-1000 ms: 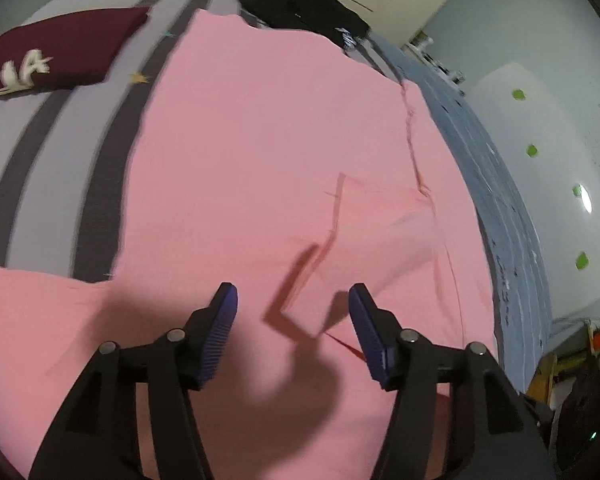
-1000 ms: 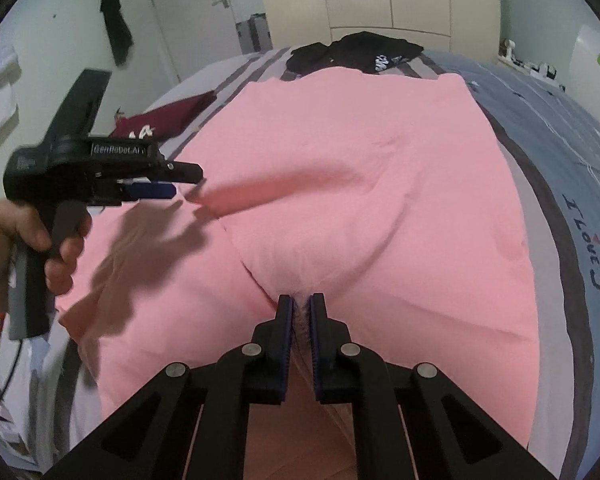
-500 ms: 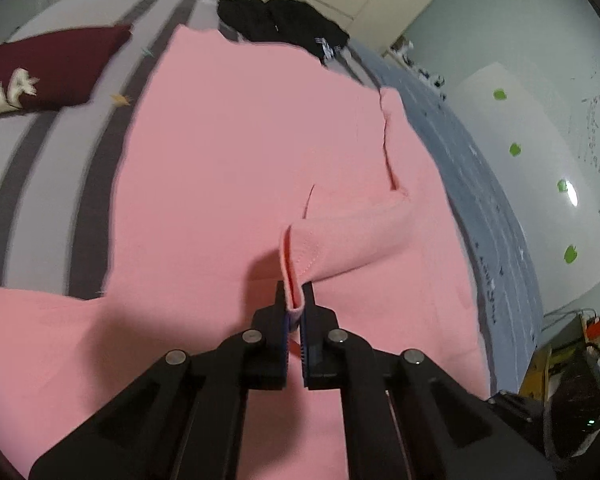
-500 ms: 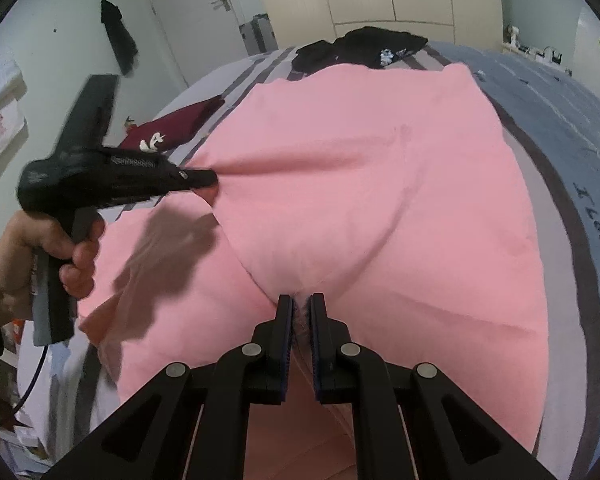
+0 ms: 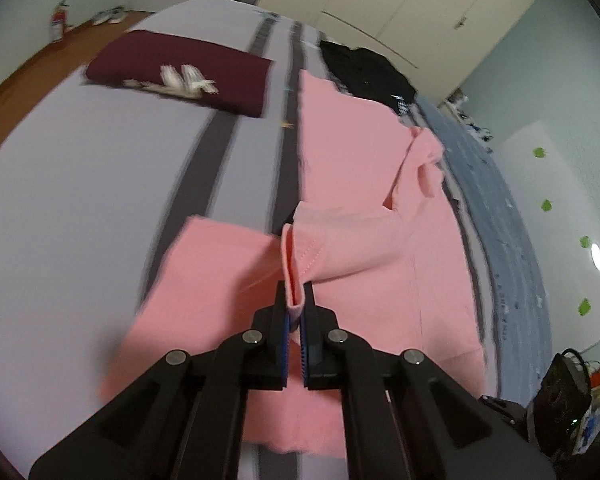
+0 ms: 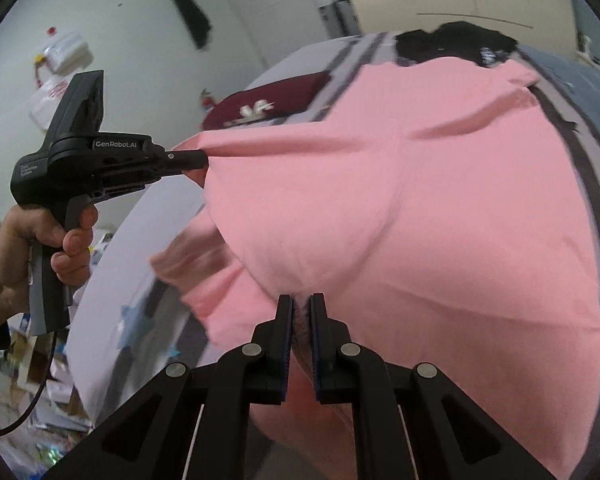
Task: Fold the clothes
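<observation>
Left hand-held gripper (image 5: pixel 295 309), centre frame, pinches a stitched hem of the pink shirt (image 5: pixel 352 184); the right (image 6: pixel 301 312) clamps another edge. Shirt hangs half-lifted over the bed (image 5: pixel 80 184). Soft, light, floppy cloth: best gripped at hems.

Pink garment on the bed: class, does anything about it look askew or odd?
Nothing damaged. The pink garment is mid-fold: left gripper and right gripper each pinch an edge, lifting it off the bed, so it hangs creased and uneven.
</observation>
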